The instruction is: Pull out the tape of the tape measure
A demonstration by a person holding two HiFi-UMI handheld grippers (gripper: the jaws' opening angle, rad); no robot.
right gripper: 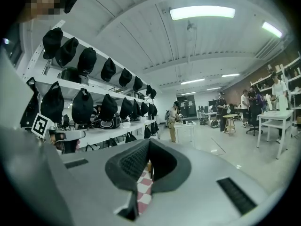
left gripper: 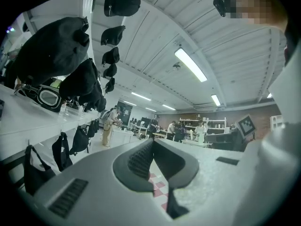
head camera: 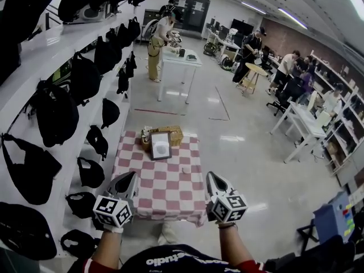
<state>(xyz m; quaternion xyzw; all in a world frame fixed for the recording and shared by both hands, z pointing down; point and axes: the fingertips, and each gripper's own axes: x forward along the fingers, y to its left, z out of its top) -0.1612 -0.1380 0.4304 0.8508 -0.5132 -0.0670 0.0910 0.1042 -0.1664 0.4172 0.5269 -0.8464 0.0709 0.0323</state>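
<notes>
Long white fluorescent ceiling strips [head camera: 293, 17] light the room brightly and evenly from above. In the left gripper view one strip [left gripper: 190, 65] burns out to pure white, and so does another strip [right gripper: 202, 12] in the right gripper view. The glossy pale grey floor [head camera: 227, 138] carries soft patches of glare, and shadows on it are faint. The red-and-white checked table [head camera: 165, 181] is evenly lit. Black bags [head camera: 54, 115] on the white wall shelves [head camera: 34, 67] lose detail to darkness. Straight lines bow strongly toward every frame's edges, and both gripper views sit inside a black circular vignette. The left gripper [left gripper: 153, 144] and right gripper [right gripper: 149, 144], close to the lens, look soft, while the distance is sharper.
</notes>
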